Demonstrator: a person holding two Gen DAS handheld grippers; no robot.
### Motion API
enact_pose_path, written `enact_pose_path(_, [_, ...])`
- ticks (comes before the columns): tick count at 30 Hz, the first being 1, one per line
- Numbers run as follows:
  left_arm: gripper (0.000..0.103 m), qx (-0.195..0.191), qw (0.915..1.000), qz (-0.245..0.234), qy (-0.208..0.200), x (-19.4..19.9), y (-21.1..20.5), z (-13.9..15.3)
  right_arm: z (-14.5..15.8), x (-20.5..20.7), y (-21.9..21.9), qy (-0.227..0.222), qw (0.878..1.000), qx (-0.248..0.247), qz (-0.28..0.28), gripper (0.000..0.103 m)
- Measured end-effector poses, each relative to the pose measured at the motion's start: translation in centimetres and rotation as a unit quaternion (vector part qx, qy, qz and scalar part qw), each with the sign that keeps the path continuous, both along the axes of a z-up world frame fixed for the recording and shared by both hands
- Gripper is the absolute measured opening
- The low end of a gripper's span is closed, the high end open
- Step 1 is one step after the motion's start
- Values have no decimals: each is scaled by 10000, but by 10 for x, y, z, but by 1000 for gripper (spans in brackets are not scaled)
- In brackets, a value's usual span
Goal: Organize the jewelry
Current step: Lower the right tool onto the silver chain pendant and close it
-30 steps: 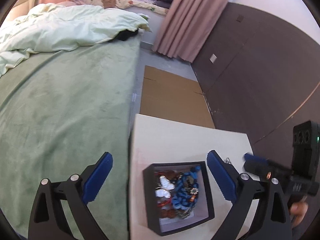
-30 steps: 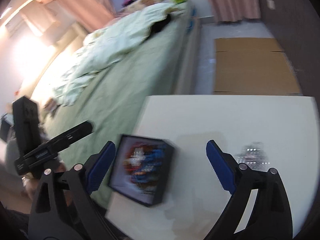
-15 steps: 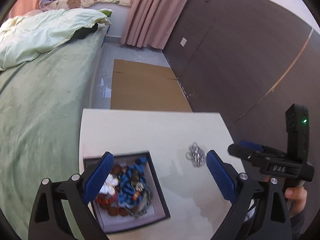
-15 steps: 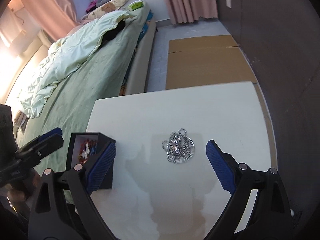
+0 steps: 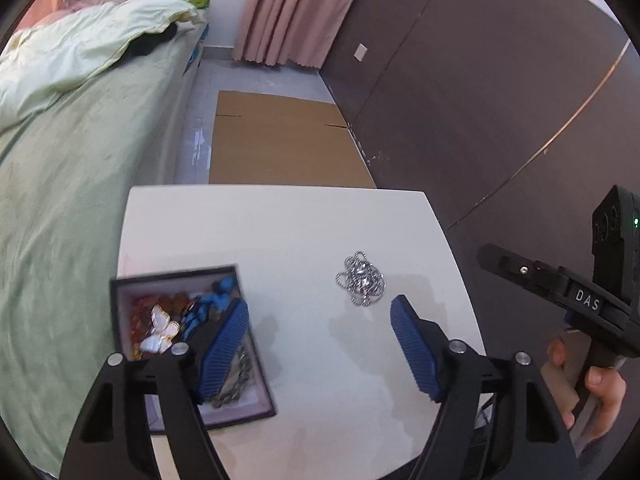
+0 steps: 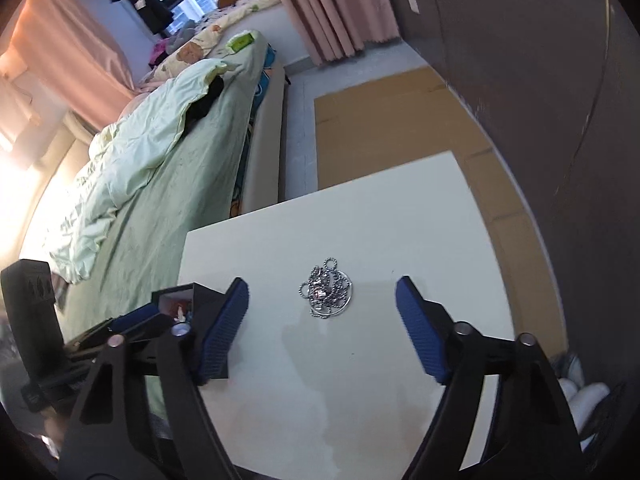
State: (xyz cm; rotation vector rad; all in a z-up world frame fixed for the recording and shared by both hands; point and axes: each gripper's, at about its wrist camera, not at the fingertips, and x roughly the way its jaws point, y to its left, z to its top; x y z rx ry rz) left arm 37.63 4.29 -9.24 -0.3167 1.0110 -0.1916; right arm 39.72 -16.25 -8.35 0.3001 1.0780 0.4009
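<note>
On the pale, smooth desk (image 5: 280,232) lie two things: one square black box (image 5: 120,308) with a light lining, and one loose silver chain (image 5: 361,283) bunched into a small heap of tiny metal links and rings. That chain sits on bare desk, apart from the box and to its right in the left wrist view; in the right wrist view it (image 6: 326,295) lies ahead of and between the two blue pads. Inside the box are mixed pieces: one white butterfly ornament (image 5: 160,330) with a gold rim, a string of blue beads (image 5: 208,306), some orange-red pieces and a dull metal chain, partly hidden by a pad.

Two tools are in play. The left hand-held gripper (image 5: 318,344) stands wide open and holds nothing, its ribbed blue pads spread, the left pad over the box. The right hand-held gripper (image 6: 322,330) is likewise spread wide and empty above the desk. Each has black angular arms with round silver bolts.

Beside the desk is one bed (image 5: 72,168) with a green sheet and a rumpled pale quilt, one flat sheet of brown cardboard (image 5: 280,140) on the floor, and pink pleated curtains (image 5: 288,12).
</note>
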Motion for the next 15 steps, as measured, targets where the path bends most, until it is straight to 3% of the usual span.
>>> enact_pose_path(5, [59, 42, 9996, -181, 198, 24, -18, -15, -7, 7, -6, 237, 9995, 54, -179, 74])
enact_pose_path(10, [57, -356, 9993, -99, 112, 15, -18, -20, -11, 10, 7, 276, 9993, -259, 6, 74])
enact_pose_path(11, [54, -296, 9994, -119, 131, 13, -21, -22, -13, 11, 9, 317, 9991, -264, 26, 74])
enact_pose_path(13, [54, -162, 9995, -216, 158, 10, -27, -24, -19, 10, 16, 357, 9984, -375, 241, 74])
enact_pose_path(15, [51, -344, 9990, -199, 205, 11, -28, -25, -25, 7, 24, 289, 9970, -414, 592, 74])
